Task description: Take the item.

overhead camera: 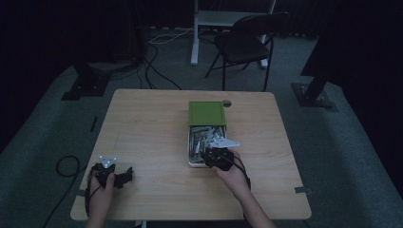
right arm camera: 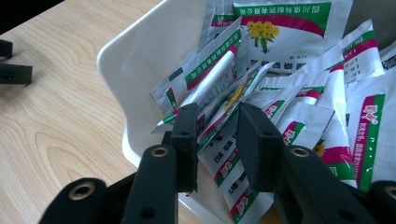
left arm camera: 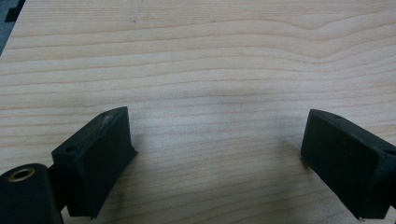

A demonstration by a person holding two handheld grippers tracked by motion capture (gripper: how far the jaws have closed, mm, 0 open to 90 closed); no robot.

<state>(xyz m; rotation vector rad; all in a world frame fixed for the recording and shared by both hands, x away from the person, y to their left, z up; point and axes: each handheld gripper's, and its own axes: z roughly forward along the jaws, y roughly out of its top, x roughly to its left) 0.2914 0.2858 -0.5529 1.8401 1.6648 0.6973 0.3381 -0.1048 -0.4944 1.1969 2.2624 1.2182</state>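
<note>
High view overhead; gripper views close, sharing table [overhead camera: 142, 142].

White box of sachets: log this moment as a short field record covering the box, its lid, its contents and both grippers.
box: white box, on the wooden table
lid: green lid, lying over the box's far end
contents: loose foil sachets, green and red print
right gripper: right gripper inside the box, jaws on either side of a sachet; grip not certain
left gripper: left gripper open over bare table, nothing between its jaws
</note>
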